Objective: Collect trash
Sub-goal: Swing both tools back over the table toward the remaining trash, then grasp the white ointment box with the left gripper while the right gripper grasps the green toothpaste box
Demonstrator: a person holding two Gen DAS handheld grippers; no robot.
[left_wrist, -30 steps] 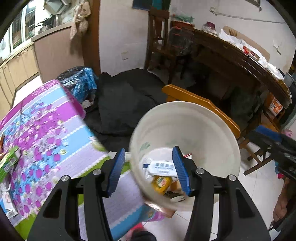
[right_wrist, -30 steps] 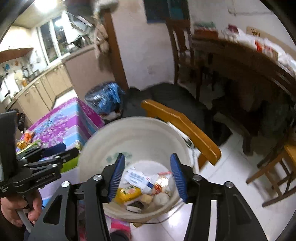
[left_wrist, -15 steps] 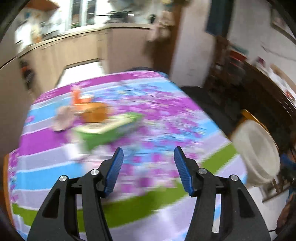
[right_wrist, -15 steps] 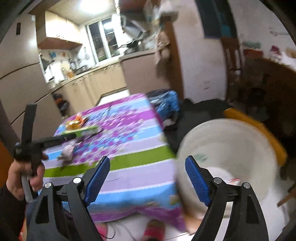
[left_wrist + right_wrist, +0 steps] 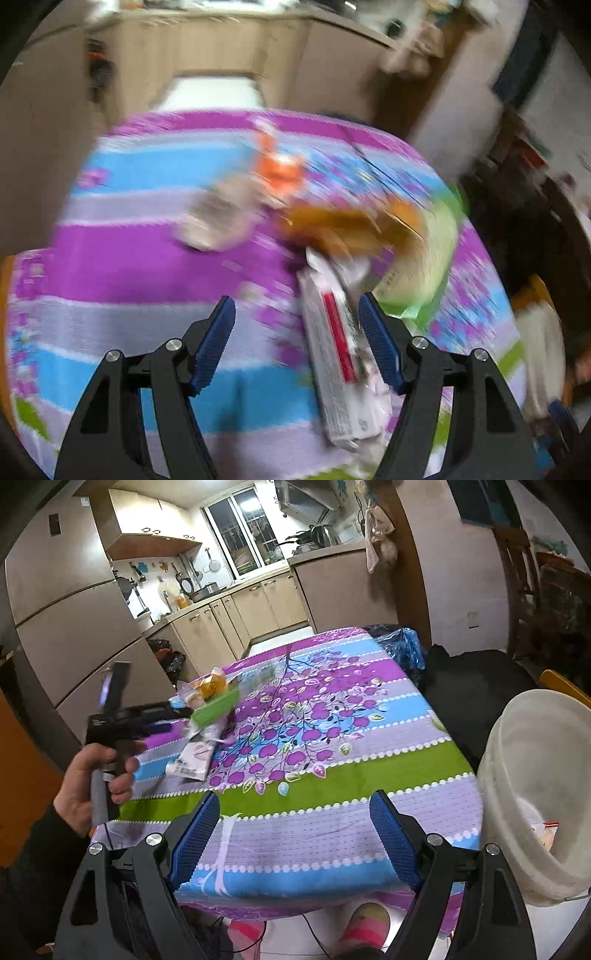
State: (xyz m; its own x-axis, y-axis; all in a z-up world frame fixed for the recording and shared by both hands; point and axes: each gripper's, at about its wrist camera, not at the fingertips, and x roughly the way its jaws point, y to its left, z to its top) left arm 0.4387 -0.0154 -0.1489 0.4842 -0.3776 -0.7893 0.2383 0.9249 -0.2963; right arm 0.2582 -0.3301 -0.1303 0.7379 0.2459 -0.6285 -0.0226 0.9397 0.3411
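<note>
Trash lies on the striped floral tablecloth (image 5: 332, 768). In the blurred left wrist view, a white packet with a red stripe (image 5: 338, 354) lies by my open left gripper (image 5: 295, 317), near its right finger. Beyond it are a green box (image 5: 432, 266), an orange wrapper (image 5: 343, 221), a pale crumpled wrapper (image 5: 218, 218) and an orange-white piece (image 5: 277, 166). The right wrist view shows the left gripper (image 5: 173, 716) over the white packet (image 5: 194, 757) and green box (image 5: 214, 707). My right gripper (image 5: 295, 823) is open and empty over the table's near edge. The white bucket (image 5: 532, 786) stands at right with trash inside.
Kitchen cabinets (image 5: 236, 616) and a fridge (image 5: 74, 627) stand behind the table. A blue and black trash bag (image 5: 406, 646) sits on the floor at the far corner. A yellow wooden chair (image 5: 561, 683) stands behind the bucket. My feet (image 5: 365, 923) are under the table edge.
Both grippers swung left from above the bucket to the table. The left gripper came down close to the white packet and green box. The right gripper opened wider.
</note>
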